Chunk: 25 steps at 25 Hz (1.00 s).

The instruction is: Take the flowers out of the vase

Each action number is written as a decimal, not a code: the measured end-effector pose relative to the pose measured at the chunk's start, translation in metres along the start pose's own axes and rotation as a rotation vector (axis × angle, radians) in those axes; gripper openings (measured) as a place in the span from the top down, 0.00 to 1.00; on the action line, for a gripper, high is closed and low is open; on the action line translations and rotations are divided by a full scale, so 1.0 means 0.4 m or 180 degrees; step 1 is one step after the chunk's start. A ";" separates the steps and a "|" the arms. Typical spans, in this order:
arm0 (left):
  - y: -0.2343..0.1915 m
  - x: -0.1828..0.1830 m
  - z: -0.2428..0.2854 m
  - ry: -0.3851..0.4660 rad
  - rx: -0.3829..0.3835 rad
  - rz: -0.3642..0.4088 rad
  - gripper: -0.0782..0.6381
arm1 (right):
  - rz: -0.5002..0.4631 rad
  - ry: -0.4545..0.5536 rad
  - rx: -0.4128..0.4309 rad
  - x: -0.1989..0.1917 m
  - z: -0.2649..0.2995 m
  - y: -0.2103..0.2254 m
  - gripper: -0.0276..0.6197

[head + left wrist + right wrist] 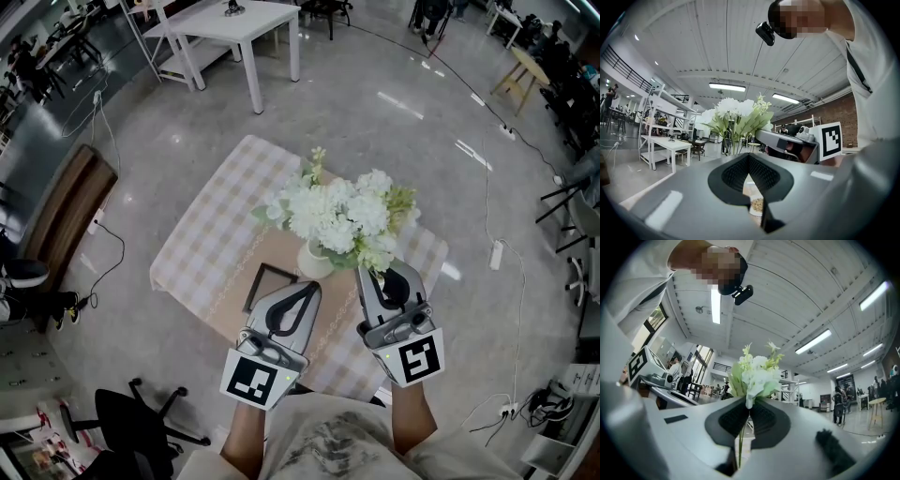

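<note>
A bunch of white flowers with pale green leaves (342,214) stands in a small white vase (312,261) on the table with the checked cloth (211,239). My right gripper (375,272) is at the bunch's near right side. In the right gripper view it (746,409) is shut on a thin green stem (739,446), with that stem's blooms (754,371) just above the jaws. My left gripper (307,287) hangs beside the vase's near side with its jaws shut (749,158) and nothing in them. The bouquet (736,115) rises behind them.
A dark flat frame (267,279) lies on the cloth under my left gripper. A white table (239,23) stands at the back, a wooden bench (66,211) at the left, and a black office chair (141,422) at the near left. Cables run over the floor.
</note>
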<state>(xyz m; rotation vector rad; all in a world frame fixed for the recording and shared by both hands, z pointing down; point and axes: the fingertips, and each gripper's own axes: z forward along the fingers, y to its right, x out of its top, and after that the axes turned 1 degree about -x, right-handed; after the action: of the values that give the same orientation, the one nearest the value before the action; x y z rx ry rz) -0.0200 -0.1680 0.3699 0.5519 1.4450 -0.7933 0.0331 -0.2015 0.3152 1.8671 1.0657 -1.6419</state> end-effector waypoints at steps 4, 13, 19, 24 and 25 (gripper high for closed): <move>0.003 0.005 0.001 0.0014 -0.0008 0.0004 0.88 | -0.0013 0.0033 -0.0005 0.013 -0.001 0.002 0.93; 0.008 0.013 -0.001 0.0035 -0.0024 0.0029 0.88 | -0.0024 0.0115 -0.0005 0.037 -0.001 0.000 0.93; 0.015 0.028 0.004 0.0069 -0.0059 0.0052 0.88 | -0.0028 0.0152 -0.0005 0.055 -0.002 0.002 0.93; 0.027 0.028 0.045 0.0044 -0.0169 0.0130 0.88 | -0.0036 0.0217 0.0010 0.070 -0.004 -0.005 0.93; 0.028 0.031 0.063 0.0057 -0.0189 0.0147 0.88 | -0.0035 0.0227 0.0012 0.072 -0.004 -0.006 0.93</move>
<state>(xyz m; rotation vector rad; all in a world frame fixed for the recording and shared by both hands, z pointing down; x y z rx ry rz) 0.0042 -0.1818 0.3583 0.5465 1.4625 -0.7084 0.0322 -0.1912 0.2882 1.9386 1.1043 -1.5951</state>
